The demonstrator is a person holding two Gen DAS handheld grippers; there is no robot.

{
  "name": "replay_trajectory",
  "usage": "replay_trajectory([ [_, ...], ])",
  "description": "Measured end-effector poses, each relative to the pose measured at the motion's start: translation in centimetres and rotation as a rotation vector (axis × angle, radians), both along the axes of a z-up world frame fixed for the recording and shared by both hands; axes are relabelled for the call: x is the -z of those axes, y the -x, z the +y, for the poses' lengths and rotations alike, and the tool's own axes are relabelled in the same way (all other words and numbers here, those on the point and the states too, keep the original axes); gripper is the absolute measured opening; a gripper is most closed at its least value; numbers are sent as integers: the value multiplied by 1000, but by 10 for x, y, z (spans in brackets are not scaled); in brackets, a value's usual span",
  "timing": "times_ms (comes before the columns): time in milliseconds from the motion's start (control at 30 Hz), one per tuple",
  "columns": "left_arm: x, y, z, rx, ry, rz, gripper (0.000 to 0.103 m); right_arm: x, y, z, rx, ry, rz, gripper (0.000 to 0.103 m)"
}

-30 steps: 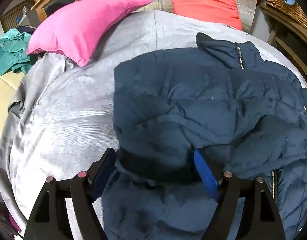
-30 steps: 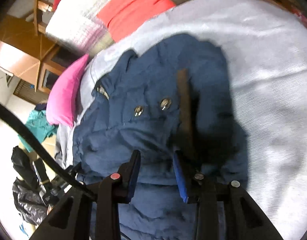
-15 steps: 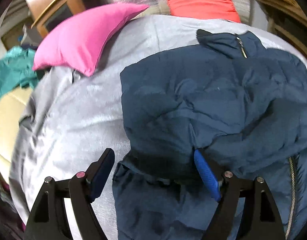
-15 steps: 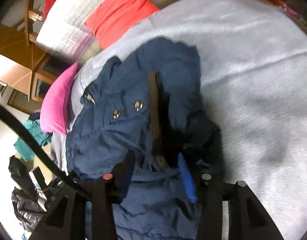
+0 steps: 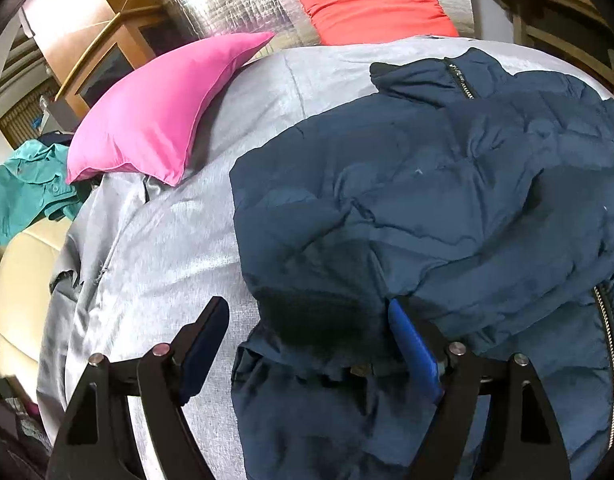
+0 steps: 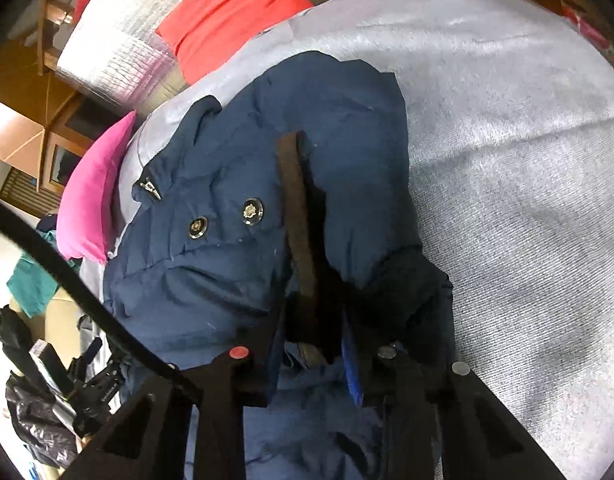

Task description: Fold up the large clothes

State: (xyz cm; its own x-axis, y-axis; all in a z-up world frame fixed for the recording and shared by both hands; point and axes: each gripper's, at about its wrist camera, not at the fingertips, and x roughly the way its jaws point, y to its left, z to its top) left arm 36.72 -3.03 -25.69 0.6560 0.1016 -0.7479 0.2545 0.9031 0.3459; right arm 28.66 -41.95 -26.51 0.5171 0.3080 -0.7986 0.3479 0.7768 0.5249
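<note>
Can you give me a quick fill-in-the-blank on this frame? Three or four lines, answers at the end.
1. The garment being folded is a ____ puffer jacket.
2. It lies on a grey bedspread, beside a ____ pillow.
3. The left gripper has its fingers spread ____, with a dark cuff between them.
4. In the right wrist view, two metal ____ show on the jacket's front.

Missing words: navy blue; pink; open; buttons
</note>
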Motion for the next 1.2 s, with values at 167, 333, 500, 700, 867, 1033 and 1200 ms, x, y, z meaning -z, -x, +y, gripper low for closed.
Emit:
replay_trajectory([
  [167, 0, 1, 2, 8, 6, -2, 83, 1, 0, -2, -19, -10, -9, 28],
  [333, -2, 4, 3, 6, 5, -3, 83, 3, -2, -3, -32, -23, -15, 28],
  [500, -2, 5, 3, -2, -6, -8, 83, 3, 1, -7, -37, -36, -24, 28],
  [700, -8, 15, 4, -3, -25, -9, 83, 4, 3, -8, -34, -44, -35, 28],
  [867, -21, 30, 25, -37, 11, -21, 83, 4, 8, -8, -14, -48, -40, 29],
  [1033, -24, 51, 62, -108, 33, -19, 83, -7, 21, -9, 10, -59, -46, 31],
  [1200, -27, 87, 102, -175, 38, -21, 83, -37, 55, -11, 34, -34, -181, 33],
])
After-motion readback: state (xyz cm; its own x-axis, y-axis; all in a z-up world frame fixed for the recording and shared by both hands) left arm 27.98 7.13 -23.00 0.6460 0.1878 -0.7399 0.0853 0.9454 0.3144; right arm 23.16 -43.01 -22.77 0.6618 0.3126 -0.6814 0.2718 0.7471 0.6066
